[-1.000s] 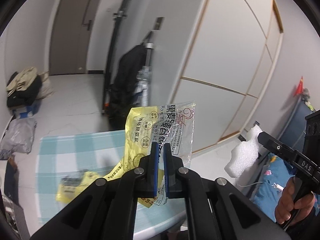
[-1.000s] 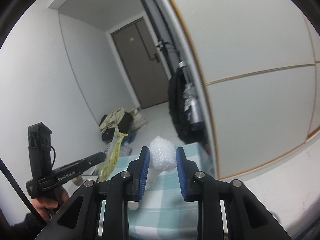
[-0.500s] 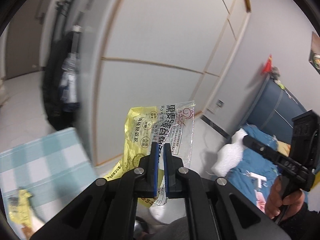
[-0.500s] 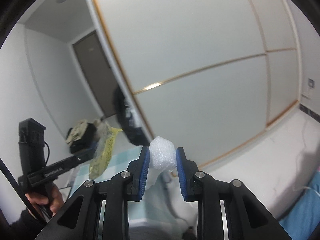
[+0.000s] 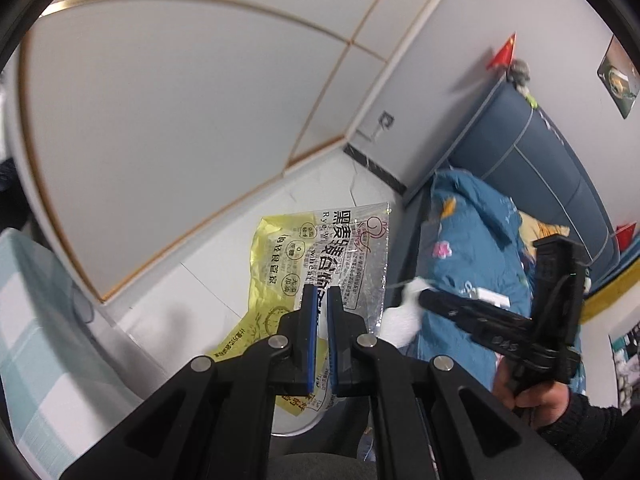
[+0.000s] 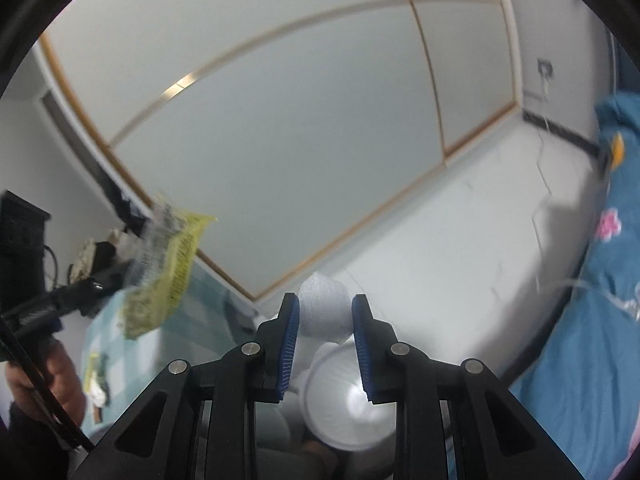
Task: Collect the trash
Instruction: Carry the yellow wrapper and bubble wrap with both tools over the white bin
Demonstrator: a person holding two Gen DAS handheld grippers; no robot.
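Pointing downward, left gripper point(image 5: 318, 308) fingers clamp yellow wrappers point(image 5: 280, 264); right gripper point(image 6: 325, 318) fingers grip white foam point(image 6: 323, 312) above bin point(image 6: 344, 400).

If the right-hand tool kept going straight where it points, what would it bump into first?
Probably the white bin just below the foam piece that the right tool holds; beyond it lies bare floor. Depth is hard to judge.

Bin point(image 6: 340, 396) sat on floor below foam piece point(image 6: 324, 310); table point(image 6: 208, 300) left of bin, bed point(image 6: 592, 340) right.
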